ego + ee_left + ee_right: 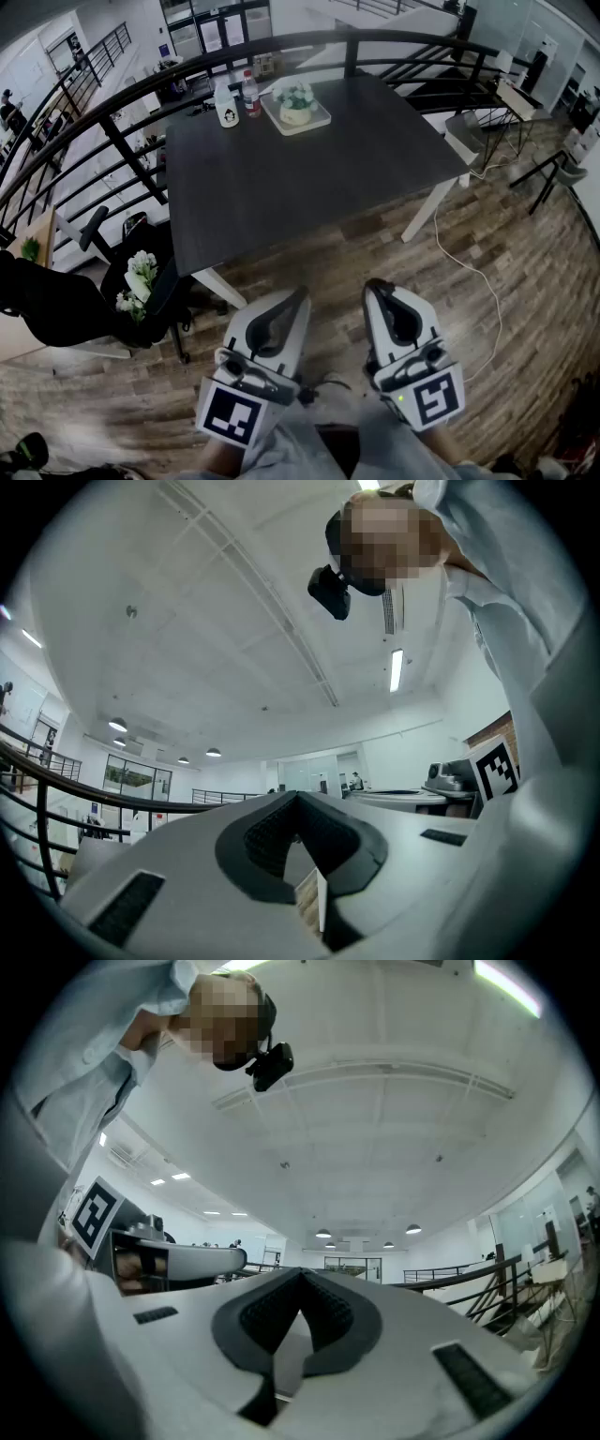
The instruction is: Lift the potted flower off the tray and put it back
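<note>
Left gripper (299, 296) and right gripper (376, 287) are held side by side, close to the person's body, tips tilted slightly upward; each has its jaws pressed together with nothing between them. The potted flower (295, 101) stands on the tray (320, 120) well ahead of both grippers, at the table's (309, 197) far edge.

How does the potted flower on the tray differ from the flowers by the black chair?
The potted flower stands in a pale pot on the tray, up on the table; the chair flowers sit lower, off the table, no pot showing. The potted flower is a compact clump; the chair flowers spread looser. Both have white blooms and green leaves.
</note>
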`<state>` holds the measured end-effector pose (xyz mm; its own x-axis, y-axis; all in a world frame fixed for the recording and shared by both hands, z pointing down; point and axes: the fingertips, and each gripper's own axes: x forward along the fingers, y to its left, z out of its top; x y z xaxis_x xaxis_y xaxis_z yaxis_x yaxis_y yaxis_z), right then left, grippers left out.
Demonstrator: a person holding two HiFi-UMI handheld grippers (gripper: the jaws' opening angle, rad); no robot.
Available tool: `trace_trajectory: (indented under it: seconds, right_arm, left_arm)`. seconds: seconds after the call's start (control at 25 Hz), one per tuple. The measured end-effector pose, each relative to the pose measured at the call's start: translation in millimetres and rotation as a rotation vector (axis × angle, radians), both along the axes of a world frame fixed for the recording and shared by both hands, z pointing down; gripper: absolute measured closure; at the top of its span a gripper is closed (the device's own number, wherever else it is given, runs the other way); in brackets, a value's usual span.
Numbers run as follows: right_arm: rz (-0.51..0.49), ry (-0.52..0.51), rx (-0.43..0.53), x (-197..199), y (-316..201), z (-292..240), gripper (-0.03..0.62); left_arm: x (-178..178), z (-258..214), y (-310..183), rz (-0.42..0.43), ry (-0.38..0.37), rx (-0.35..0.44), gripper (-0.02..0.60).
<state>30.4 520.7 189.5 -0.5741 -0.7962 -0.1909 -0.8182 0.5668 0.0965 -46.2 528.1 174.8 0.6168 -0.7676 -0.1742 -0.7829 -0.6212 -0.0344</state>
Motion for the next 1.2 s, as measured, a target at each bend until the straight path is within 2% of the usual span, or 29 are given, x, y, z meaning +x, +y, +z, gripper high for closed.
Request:
trace_trajectory:
  seconds: [0.72, 1.04, 1.2]
  right_arm:
    - [0.024, -0.042, -0.02, 36, -4, 2, 0.591]
    - [0.037, -0.052, -0.042, 70, -7, 7, 0.591]
    - [0.04, -0.043, -0.018, 91, -4, 4, 0.591]
  left_arm:
    - [24, 1, 0, -0.015, -0.009, -0.004, 0.583]
    - [53, 3, -3, -0.011, -0.027, 0.003, 0.583]
    - [70, 7, -2, -0.005, -0.036, 0.008, 0.583]
